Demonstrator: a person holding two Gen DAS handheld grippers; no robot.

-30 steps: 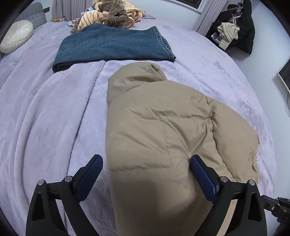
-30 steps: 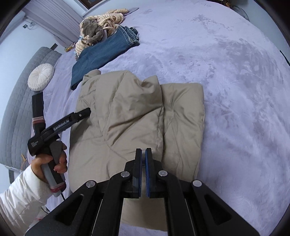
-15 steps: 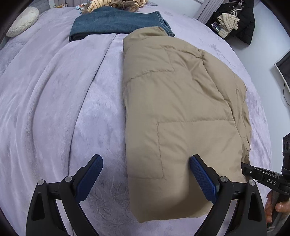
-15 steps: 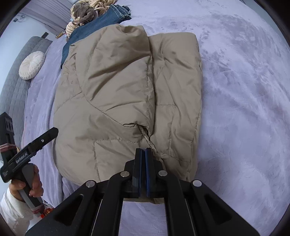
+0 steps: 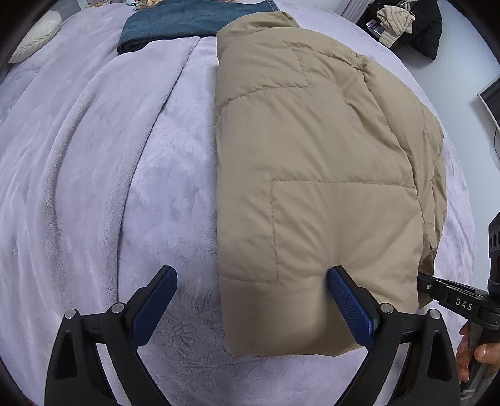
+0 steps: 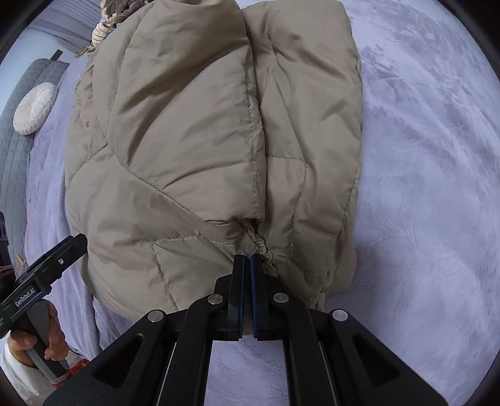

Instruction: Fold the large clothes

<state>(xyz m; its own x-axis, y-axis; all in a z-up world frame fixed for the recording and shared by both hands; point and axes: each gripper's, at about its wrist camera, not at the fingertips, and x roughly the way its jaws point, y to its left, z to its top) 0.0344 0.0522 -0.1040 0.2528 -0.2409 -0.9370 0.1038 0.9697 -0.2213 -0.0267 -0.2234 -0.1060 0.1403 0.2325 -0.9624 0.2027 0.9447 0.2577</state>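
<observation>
A tan puffer jacket (image 5: 312, 156) lies folded lengthwise on the lilac blanket (image 5: 93, 156), hood end far, hem near. My left gripper (image 5: 251, 271) stands open over the hem's near left corner. Its right finger (image 5: 347, 299) dents the fabric and its left finger (image 5: 153, 299) is over bare blanket. In the right wrist view the jacket (image 6: 203, 125) fills the frame. My right gripper (image 6: 247, 259) is shut, its tips against the hem beside a gathered sleeve cuff (image 6: 261, 246). I see no fabric between its pads. Each gripper shows at the edge of the other's view.
Folded blue jeans (image 5: 187, 22) lie just beyond the jacket's hood end. A round cream cushion (image 6: 34, 109) leans on the grey headboard (image 6: 18, 93). Dark coats and a pale garment (image 5: 406, 25) are piled off the bed's far right. A hand (image 6: 53, 337) grips the left tool's handle.
Both grippers have come back along the jacket toward its near hem, and the right one has sunk close to it. The left stays open, the right stays shut.
</observation>
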